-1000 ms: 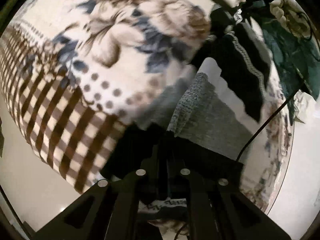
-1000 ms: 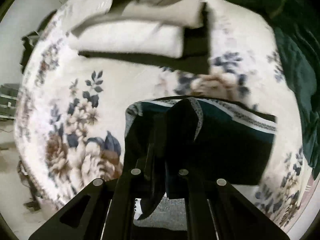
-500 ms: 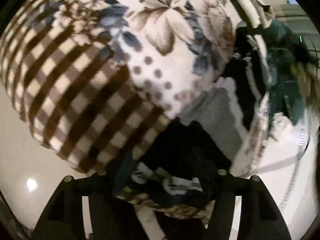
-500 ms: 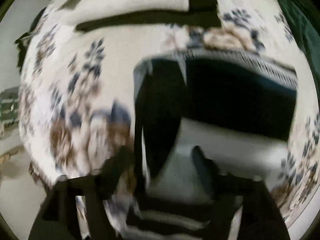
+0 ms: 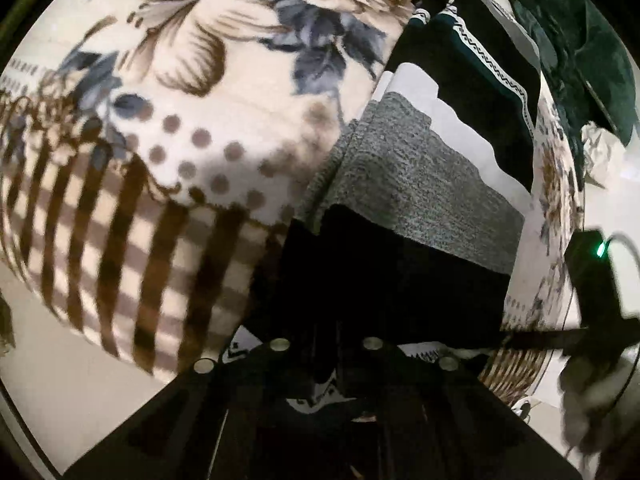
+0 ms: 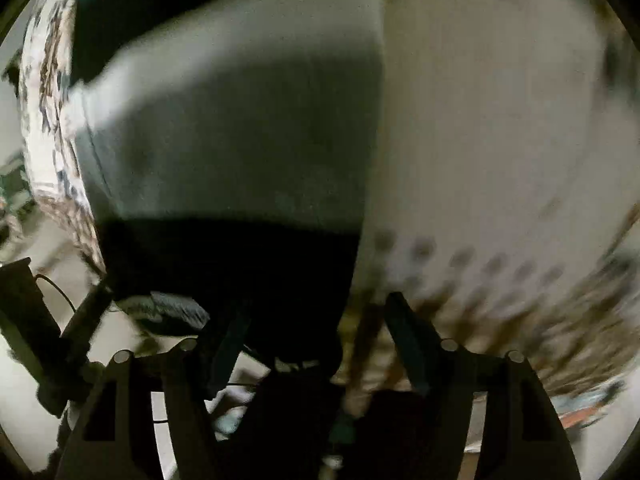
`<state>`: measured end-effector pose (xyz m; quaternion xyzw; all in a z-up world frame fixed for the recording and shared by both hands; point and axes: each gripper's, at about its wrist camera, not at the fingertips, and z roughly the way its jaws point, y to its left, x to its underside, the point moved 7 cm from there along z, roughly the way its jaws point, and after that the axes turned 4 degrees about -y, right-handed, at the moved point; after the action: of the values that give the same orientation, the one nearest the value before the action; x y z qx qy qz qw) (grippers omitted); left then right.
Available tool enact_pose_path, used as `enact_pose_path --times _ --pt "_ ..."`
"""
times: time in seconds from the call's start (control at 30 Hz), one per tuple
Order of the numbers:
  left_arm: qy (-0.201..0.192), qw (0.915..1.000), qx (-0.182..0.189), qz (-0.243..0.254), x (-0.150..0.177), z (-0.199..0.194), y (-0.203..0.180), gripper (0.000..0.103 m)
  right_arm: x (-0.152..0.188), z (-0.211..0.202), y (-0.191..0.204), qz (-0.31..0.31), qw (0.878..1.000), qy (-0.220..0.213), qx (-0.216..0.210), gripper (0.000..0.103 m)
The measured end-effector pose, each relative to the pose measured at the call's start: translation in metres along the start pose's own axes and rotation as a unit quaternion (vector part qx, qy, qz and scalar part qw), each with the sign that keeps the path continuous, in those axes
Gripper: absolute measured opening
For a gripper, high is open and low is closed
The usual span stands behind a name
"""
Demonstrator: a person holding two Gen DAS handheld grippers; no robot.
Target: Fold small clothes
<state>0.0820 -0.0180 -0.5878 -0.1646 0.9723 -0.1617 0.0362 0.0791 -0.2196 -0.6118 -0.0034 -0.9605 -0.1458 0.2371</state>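
Observation:
A knit garment (image 5: 420, 184) banded in black, grey, white and dark teal with zigzag trim lies flat on a floral blanket (image 5: 200, 80). My left gripper (image 5: 332, 344) is shut on the black band at the near edge, and patterned trim shows just under the fingers. The right wrist view is blurred. It shows the same garment (image 6: 240, 140) close up, its black band reaching down between the spread fingers of my right gripper (image 6: 316, 336). Those jaws are closing, with the fingers still apart from the cloth.
The blanket's checked border (image 5: 120, 260) hangs over the bed edge above pale floor (image 5: 48, 360). A dark green cloth (image 5: 580, 52) lies at the far right. A dark device with a green light (image 5: 592, 276) stands off the bed's right side.
My left gripper opened and shut again on the near black band. My right gripper let go of the folded dark part, swung across to the near black band and now stands open.

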Motion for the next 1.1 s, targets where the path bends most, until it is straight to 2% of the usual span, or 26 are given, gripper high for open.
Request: enact_pose_path --times 0.03,0.07,0.1,0.17,0.2,0.27,0.33,0.43,0.5,0.63,0.67,0.7,0.8,0.9,0.93,0.97,1.03,1.07,1.1 --pt "0.003 1.0000 -0.007 0.004 -0.001 0.002 -0.001 0.005 0.009 0.008 -0.001 -0.005 1.000 0.002 -0.007 0.048" --pt "0.006 0.9998 -0.014 0.010 -0.001 0.003 -0.003 0.005 0.018 0.015 -0.001 -0.017 1.000 0.005 -0.003 0.044" --pt "0.008 0.9997 -0.020 0.012 -0.002 0.004 -0.002 0.005 0.027 0.021 -0.004 -0.022 1.000 0.010 0.004 0.044" --pt "0.012 0.9995 -0.026 0.012 -0.004 0.009 -0.008 0.005 0.051 0.037 -0.009 -0.022 0.999 0.043 -0.001 0.037" --pt "0.012 0.9995 -0.028 0.011 -0.004 0.009 -0.008 0.006 0.067 0.046 -0.012 -0.018 0.998 0.066 -0.010 0.036" --pt "0.015 0.9994 -0.030 0.009 -0.002 0.007 -0.005 0.006 0.087 0.048 -0.018 -0.009 0.996 0.078 -0.037 0.036" --pt "0.009 0.9995 -0.030 0.007 -0.002 0.006 -0.008 0.006 0.091 0.028 -0.024 0.009 0.996 0.043 -0.077 0.037" --pt "0.007 0.9998 -0.016 -0.002 0.000 0.006 -0.002 0.006 0.082 -0.023 -0.041 0.045 0.988 -0.052 -0.135 0.038" --pt "0.006 0.9999 -0.001 -0.009 0.004 0.006 0.005 0.007 0.077 -0.039 -0.053 0.071 0.981 -0.080 -0.163 0.041" --pt "0.010 0.9998 0.010 -0.010 0.003 0.007 0.011 0.007 0.076 -0.019 -0.060 0.113 0.969 -0.058 -0.211 0.040" --pt "0.012 0.9998 0.014 -0.008 0.002 0.006 0.012 0.007 0.073 -0.018 -0.062 0.114 0.970 -0.065 -0.206 0.026" --pt "0.015 0.9997 0.018 -0.003 0.002 0.004 0.012 0.007 0.065 -0.017 -0.053 0.116 0.971 -0.072 -0.195 0.007" --pt "0.021 0.9988 0.031 0.031 0.001 0.000 0.016 0.007 0.084 -0.011 -0.057 0.137 0.974 -0.098 -0.155 0.006" --pt "0.027 0.9979 0.034 0.048 0.001 -0.004 0.018 0.007 0.096 -0.019 -0.054 0.144 0.971 -0.129 -0.141 0.005" --pt "0.027 0.9978 0.036 0.048 0.000 -0.005 0.019 0.006 0.100 -0.022 -0.053 0.159 0.966 -0.130 -0.160 0.005" --pt "0.026 0.9977 0.043 0.045 -0.003 -0.006 0.021 0.006 0.105 -0.028 -0.049 0.176 0.956 -0.130 -0.196 0.005" --pt "0.026 0.9975 0.057 0.033 -0.006 -0.011 0.029 0.006 0.109 -0.046 -0.047 0.169 0.946 -0.130 -0.245 0.005" --pt "0.027 0.9973 0.064 0.024 -0.007 -0.011 0.035 0.006 0.112 -0.049 -0.045 0.163 0.948 -0.126 -0.244 0.005" --pt "0.032 0.9967 0.072 0.017 -0.006 -0.010 0.039 0.007 0.116 -0.045 -0.047 0.157 0.956 -0.121 -0.216 0.005"
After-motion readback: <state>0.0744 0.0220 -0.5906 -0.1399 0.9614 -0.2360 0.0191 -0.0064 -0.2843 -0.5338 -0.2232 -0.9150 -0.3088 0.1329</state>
